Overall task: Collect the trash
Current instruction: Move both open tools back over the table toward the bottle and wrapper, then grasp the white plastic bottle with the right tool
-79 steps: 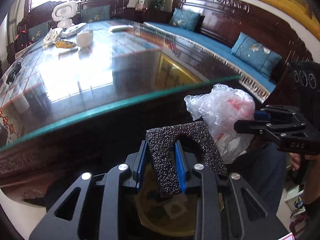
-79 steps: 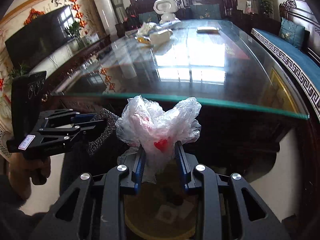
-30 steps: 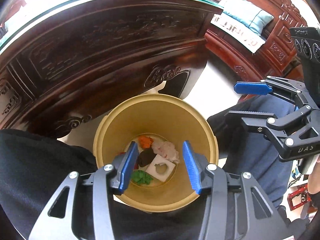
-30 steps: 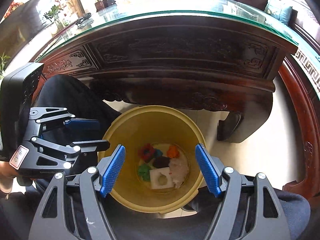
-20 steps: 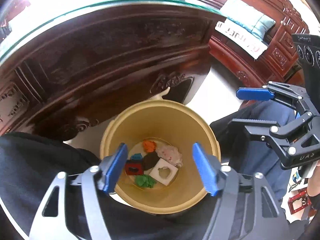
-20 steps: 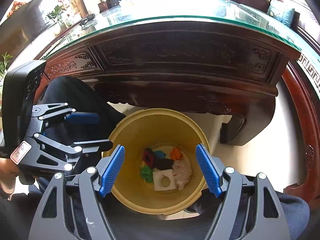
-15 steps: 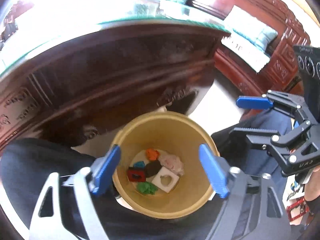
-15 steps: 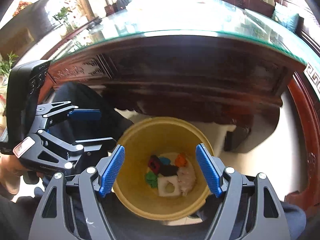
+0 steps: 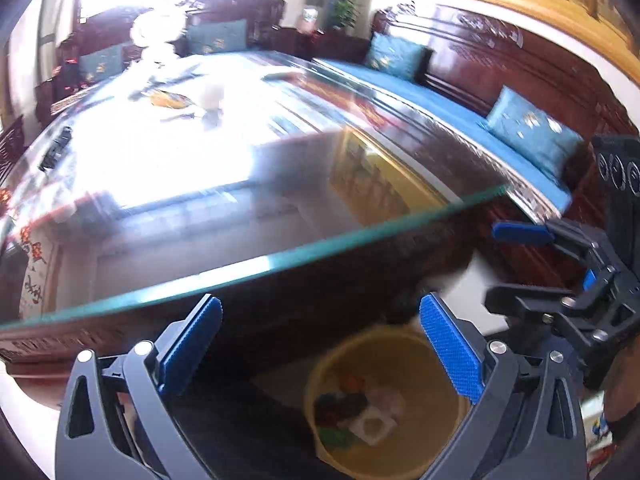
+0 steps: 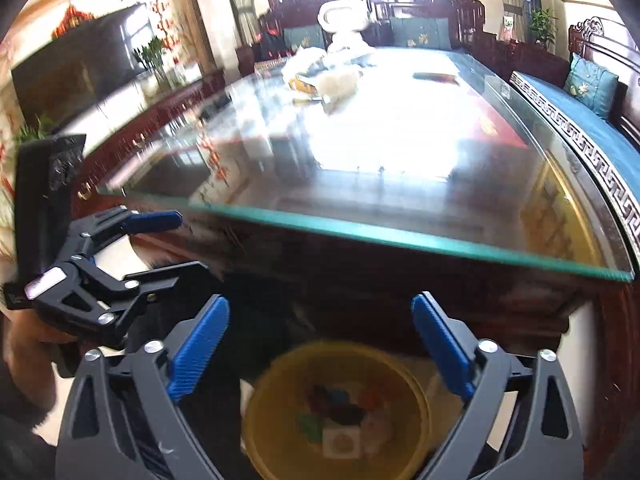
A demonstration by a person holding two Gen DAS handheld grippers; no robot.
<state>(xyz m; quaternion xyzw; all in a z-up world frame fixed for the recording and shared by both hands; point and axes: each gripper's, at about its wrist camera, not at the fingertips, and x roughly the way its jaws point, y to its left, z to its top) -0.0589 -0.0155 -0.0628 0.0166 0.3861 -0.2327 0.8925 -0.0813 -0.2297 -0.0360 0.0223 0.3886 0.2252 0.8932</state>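
A yellow bucket point(image 9: 424, 364) stands on the floor below both grippers, in front of the table. It holds mixed trash point(image 9: 360, 412): a white foam piece, a pale crumpled bag, and dark, red, green and orange scraps. My left gripper point(image 9: 320, 308) is above the bucket; its jaws are opening and nothing is between them. My right gripper point(image 10: 320, 306) hangs over the same bucket point(image 10: 272, 400), its jaws also opening and empty. Each gripper shows in the other's view: the right gripper point(image 9: 508, 266) and the left gripper point(image 10: 176, 242).
The glass-topped dark wooden table point(image 9: 280, 260) fills the view ahead, its edge just above the gripper tips. White and orange items point(image 10: 332, 76) sit at its far end. A bench with blue cushions point(image 9: 532, 132) runs along the right. A dark screen point(image 10: 76, 72) stands at the left.
Both grippers have risen and tilted up from right over the bucket, so the tabletop is in view. Both pairs of jaws stand wider. The foam and plastic bag held earlier lie in the bucket.
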